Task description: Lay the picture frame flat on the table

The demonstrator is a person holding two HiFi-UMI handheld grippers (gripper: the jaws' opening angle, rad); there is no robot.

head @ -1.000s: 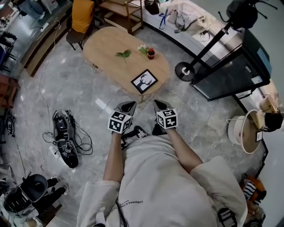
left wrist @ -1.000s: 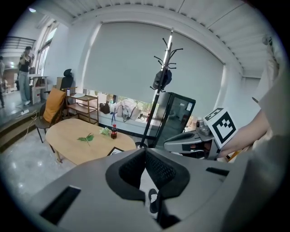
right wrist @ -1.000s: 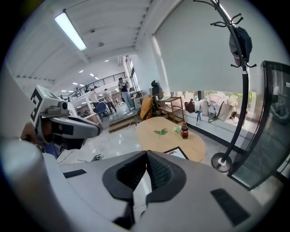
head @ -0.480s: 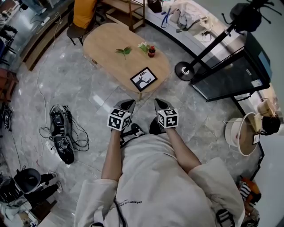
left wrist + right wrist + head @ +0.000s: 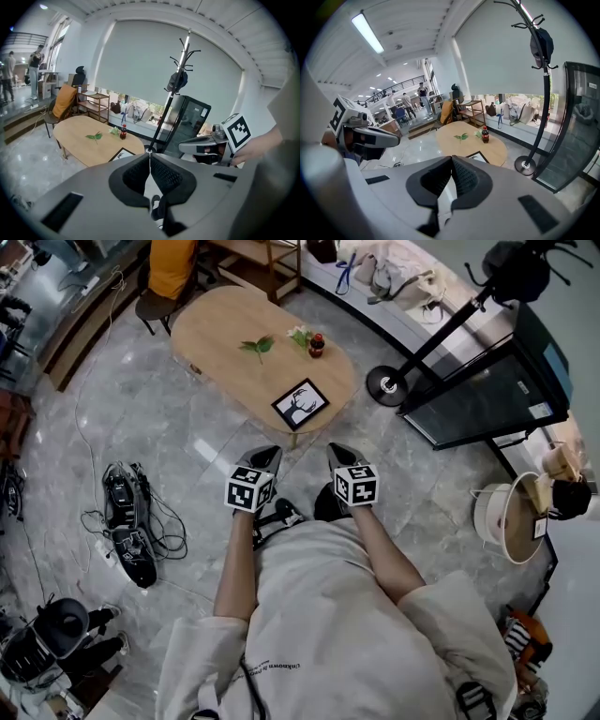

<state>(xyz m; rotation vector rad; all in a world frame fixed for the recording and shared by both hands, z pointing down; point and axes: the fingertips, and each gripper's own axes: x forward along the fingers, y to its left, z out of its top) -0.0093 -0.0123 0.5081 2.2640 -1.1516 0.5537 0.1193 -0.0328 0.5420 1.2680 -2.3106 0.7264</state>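
Observation:
A black picture frame [image 5: 301, 404] with a white deer print lies flat near the close end of the oval wooden table [image 5: 225, 357]; its corner also shows in the left gripper view [image 5: 123, 153] and the right gripper view [image 5: 476, 156]. Both grippers hover side by side over the floor, short of the table. My left gripper [image 5: 265, 461] is shut with nothing in it, its tips touching [image 5: 149, 153]. My right gripper [image 5: 339, 457] is shut and empty too [image 5: 452, 157].
On the table stand a small cola bottle [image 5: 317, 344], a leafy sprig [image 5: 257, 346] and a pale flower [image 5: 300, 336]. A coat stand's round base [image 5: 385, 386] and a dark glass cabinet [image 5: 487, 395] are to the right. Cables and gear [image 5: 131, 521] lie on the floor left.
The view has shifted slightly; the table and frame sit a little higher and further left in the head view. Both grippers stay shut, almost where they were.

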